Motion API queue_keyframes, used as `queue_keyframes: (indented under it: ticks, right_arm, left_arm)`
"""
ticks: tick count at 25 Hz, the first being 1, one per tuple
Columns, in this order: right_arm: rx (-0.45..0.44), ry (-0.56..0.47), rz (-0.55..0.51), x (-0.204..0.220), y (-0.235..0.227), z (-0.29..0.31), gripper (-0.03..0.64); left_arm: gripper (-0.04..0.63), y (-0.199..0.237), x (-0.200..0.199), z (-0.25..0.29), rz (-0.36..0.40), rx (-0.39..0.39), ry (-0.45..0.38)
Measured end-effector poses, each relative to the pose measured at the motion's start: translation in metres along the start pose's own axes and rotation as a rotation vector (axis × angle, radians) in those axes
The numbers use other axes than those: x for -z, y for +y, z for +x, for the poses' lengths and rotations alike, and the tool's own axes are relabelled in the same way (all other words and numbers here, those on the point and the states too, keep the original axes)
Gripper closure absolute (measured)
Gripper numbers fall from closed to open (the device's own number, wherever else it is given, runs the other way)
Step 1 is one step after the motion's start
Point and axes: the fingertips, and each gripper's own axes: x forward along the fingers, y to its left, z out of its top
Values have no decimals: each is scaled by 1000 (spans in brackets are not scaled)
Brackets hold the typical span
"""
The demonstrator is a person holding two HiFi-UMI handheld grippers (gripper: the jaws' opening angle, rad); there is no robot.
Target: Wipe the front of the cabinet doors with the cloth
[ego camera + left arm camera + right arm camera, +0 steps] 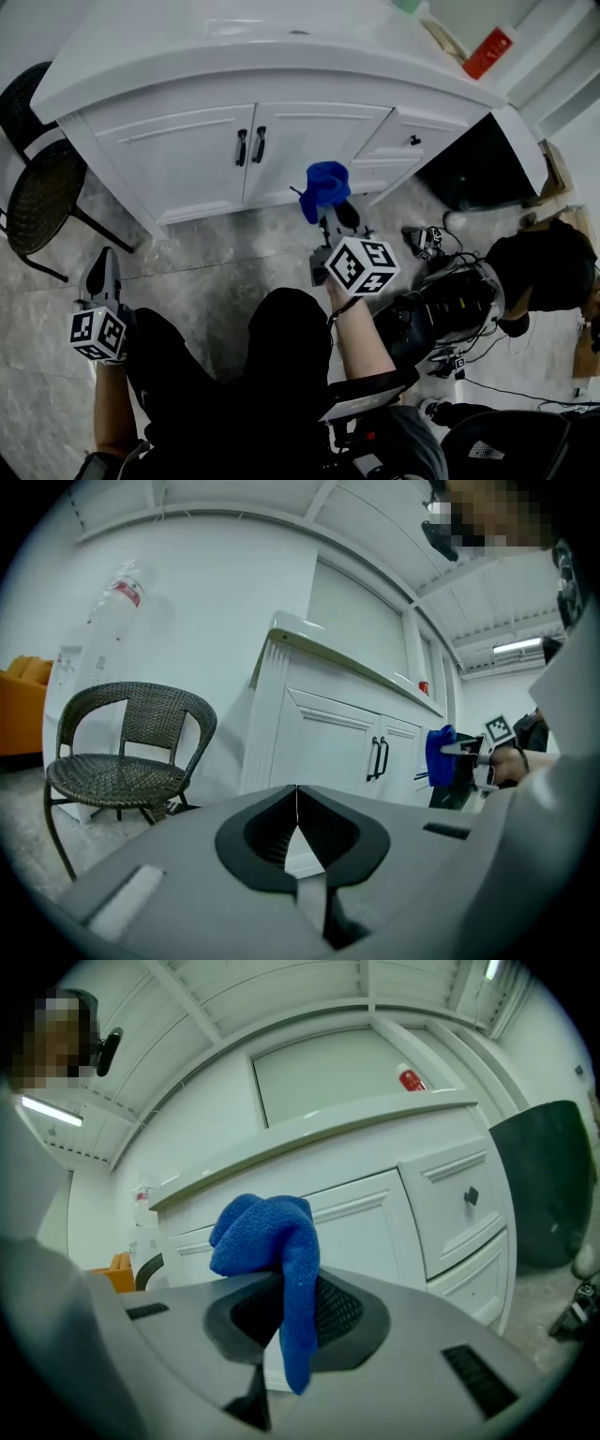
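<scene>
right gripper (292, 1321) clamped on blue cloth (265, 1232), short of cabinet doors (183, 155); left gripper (297, 827) closed, empty; press cloth flat, overlap strokes, skirt handles (250, 146)

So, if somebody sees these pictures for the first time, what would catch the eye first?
Most likely the bright blue cloth, bunched and clamped in the right gripper, held up in front of the white cabinet. Next, the pair of black handles where the two doors meet. The left gripper hangs low at the left, shut and empty, near a dark wicker chair.
</scene>
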Motion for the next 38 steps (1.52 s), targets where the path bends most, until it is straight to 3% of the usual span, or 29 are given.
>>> queue_keyframes:
  ticks: [6,12,25,38]
  right_arm:
    - [11,-75,42,7,55,-30,565]
    - [-99,45,-18,60,93,-22,565]
    - [-102,31,33,52,72,-14,565]
    - [-149,49,16,53,87,-13,565]
  left_arm:
    - [592,-11,0,8,20,18,-24]
    - [592,-18,9,-5,42,28,5]
    - [592,10,20,-7,-17,-65,38]
    - [592,20,21,-1,-23,-63,20]
